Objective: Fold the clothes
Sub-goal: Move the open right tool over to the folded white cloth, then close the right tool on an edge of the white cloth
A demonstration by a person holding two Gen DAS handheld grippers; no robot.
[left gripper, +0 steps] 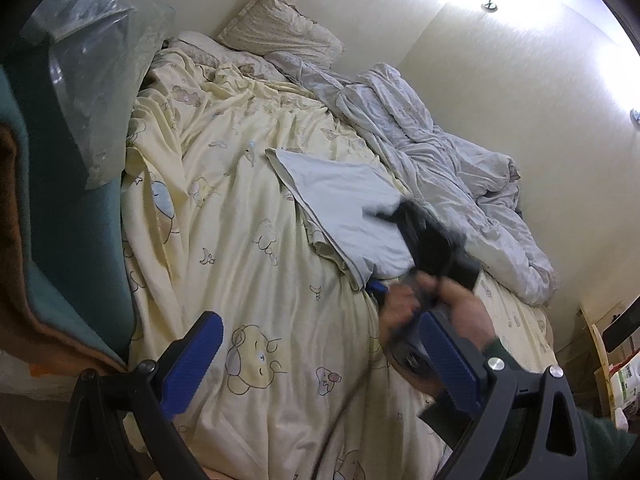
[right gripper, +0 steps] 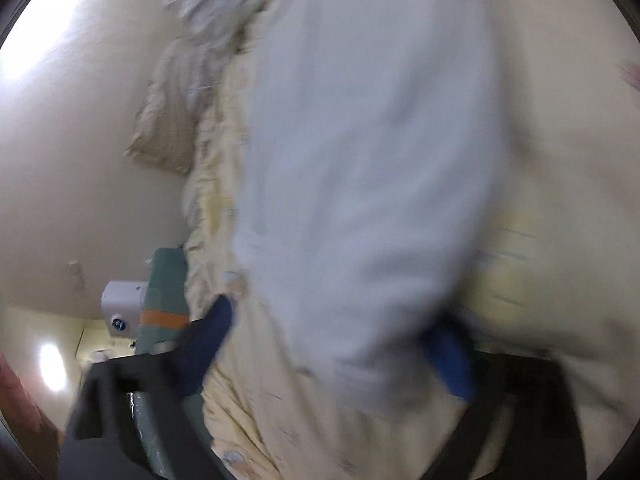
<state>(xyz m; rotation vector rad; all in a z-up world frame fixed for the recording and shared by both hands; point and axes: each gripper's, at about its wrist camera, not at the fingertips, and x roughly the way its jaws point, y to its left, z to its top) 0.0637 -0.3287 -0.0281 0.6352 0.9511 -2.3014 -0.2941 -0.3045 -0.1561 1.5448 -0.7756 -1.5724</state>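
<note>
Your right tool (right gripper: 340, 344) is right at the near end of the pale blue-grey folded garment (right gripper: 360, 160), blue pads spread wide, one on either side of the cloth's near edge. The picture is smeared, so I can't say whether either pad actually touches the fabric, but nothing is pinched; the jaws stand wide with the cloth between them.

From that tool the garment runs straight ahead, its long axis pointing away from you up the yellow cartoon-print duvet (right gripper: 256, 400) toward the beige pillow (right gripper: 168, 120) at the head of the bed. In the left wrist view the same garment (left gripper: 340, 204) lies flat as a long rectangle, and it sits ahead and off to the right of your left tool (left gripper: 320, 364), well apart from it. That left tool is also wide and empty, hovering over bare duvet.

So the right hand (left gripper: 436, 312) is clearly the nearer one. The crumpled white quilt (left gripper: 440, 140) is heaped just beyond the garment's far side, so my read is that any fold should come along the long axis, near end carried forward toward the far end, rather than sideways into that heap.
</note>
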